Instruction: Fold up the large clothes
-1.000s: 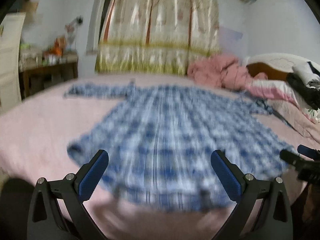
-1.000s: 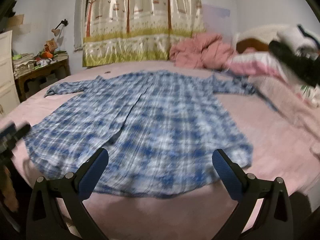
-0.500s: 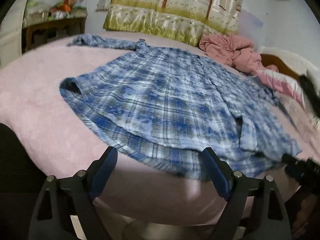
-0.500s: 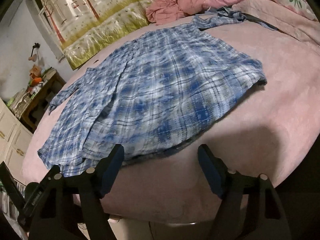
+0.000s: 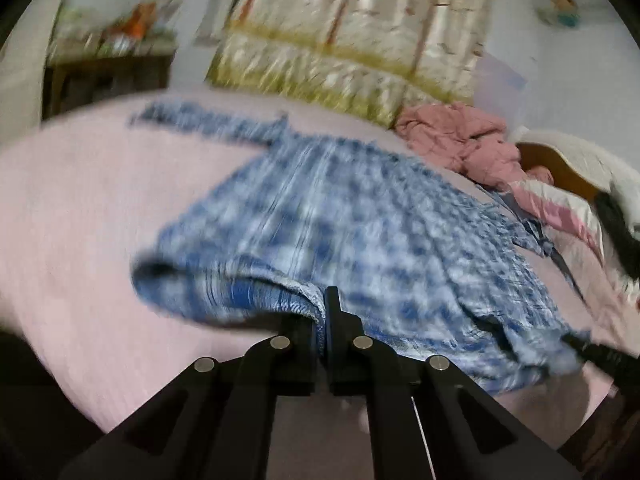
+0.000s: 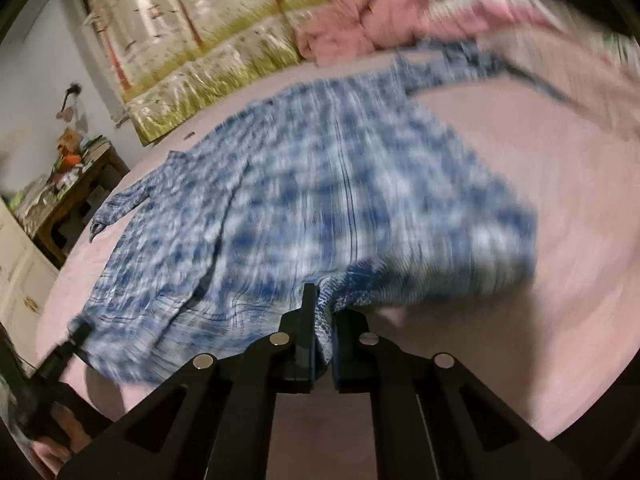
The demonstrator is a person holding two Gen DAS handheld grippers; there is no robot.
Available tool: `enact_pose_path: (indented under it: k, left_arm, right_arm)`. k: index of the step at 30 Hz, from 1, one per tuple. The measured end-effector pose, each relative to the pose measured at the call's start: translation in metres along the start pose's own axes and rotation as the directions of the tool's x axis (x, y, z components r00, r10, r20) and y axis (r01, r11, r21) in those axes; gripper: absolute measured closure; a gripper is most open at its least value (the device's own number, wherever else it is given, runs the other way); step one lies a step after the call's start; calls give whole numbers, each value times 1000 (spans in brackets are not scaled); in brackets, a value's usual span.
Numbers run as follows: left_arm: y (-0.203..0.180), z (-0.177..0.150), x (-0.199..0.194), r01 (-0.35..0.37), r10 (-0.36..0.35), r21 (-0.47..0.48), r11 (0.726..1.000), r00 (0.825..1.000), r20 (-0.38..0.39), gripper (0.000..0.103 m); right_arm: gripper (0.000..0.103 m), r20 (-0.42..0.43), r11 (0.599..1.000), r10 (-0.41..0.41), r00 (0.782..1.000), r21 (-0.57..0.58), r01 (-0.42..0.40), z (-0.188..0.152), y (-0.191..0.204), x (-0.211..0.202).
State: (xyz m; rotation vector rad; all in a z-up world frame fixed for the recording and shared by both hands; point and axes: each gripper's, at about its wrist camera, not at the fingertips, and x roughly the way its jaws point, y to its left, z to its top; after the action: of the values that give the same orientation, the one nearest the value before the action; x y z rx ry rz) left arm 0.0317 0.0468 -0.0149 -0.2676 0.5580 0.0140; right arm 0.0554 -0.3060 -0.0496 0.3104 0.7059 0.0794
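Blue plaid shirt (image 5: 360, 216) lies spread on a pink bed (image 5: 80, 208); left gripper (image 5: 323, 312) and right gripper (image 6: 320, 312) jaws each clamp its hem at bottom centre.

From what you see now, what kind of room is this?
Most likely a bedroom: the plaid shirt lies on a wide bed with a pink sheet, pillows at one end, and a curtain behind.

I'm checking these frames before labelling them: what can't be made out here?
- Shirt weave and buttons: motion blur, both views.
- Hem inside the left gripper and right gripper: fingers cover it.
- Shelf clutter: too small, blurred.
- Dark thing, left view: cut off by the edge.
- Pink pile: crumpled; garment type unclear.
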Motion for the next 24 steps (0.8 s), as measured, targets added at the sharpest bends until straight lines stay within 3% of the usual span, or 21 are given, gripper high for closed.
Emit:
enact_pose_path:
  k: [2, 5, 11, 13, 14, 15, 16, 17, 18, 19, 21, 24]
  left_arm:
    - [-16, 20, 4, -41, 40, 77, 996, 999, 18, 99]
    - [-33, 56, 39, -76, 85, 149, 986, 995, -55, 99]
    - [-26, 90, 141, -59, 104, 173, 983, 959, -262, 99]
    - [-15, 88, 156, -21, 59, 140, 990, 960, -273, 93]
    - [-9, 86, 155, -1, 33, 129, 992, 969, -246, 82]
    - [-5, 84, 146, 8, 20, 144, 989, 982, -187, 56]
    - [-4, 81, 139, -7, 30, 163, 987, 990, -141, 19]
    - [-4, 79, 128, -31, 46, 186, 982, 996, -76, 7]
    - [-4, 80, 119, -40, 46, 202, 978, 999, -25, 0]
    - [-6, 81, 110, -33, 31, 221, 975, 999, 14, 0]
    - [-9, 86, 99, -36, 23, 256, 966, 998, 53, 0]
    - [-9, 92, 97, -82, 67, 276, 958, 996, 64, 0]
  right_arm:
    - [98, 45, 997, -18, 999, -78, 21, 17, 11, -7]
    - [98, 75, 986, -52, 996, -156, 63, 48, 26, -1]
    - [98, -95, 989, -56, 994, -143, 42, 113, 20, 91]
    - [83, -131, 990, -56, 990, -136, 38, 117, 12, 117]
    - [79, -132, 992, -50, 990, -123, 34, 117, 8, 124]
    - [67, -119, 994, -33, 992, -105, 20, 117, 2, 124]
    - [46, -94, 996, -6, 996, -93, -2, 115, -4, 119]
    - [36, -65, 995, 17, 998, -95, -23, 114, -8, 111]
    - [22, -29, 994, 30, 999, -107, -33, 114, -10, 101]
    - [17, 17, 992, 34, 999, -124, -32, 114, -11, 89]
    - [10, 96, 988, 17, 995, -154, -2, 115, -14, 68]
    - [6, 156, 987, -27, 987, -154, 52, 120, -25, 48]
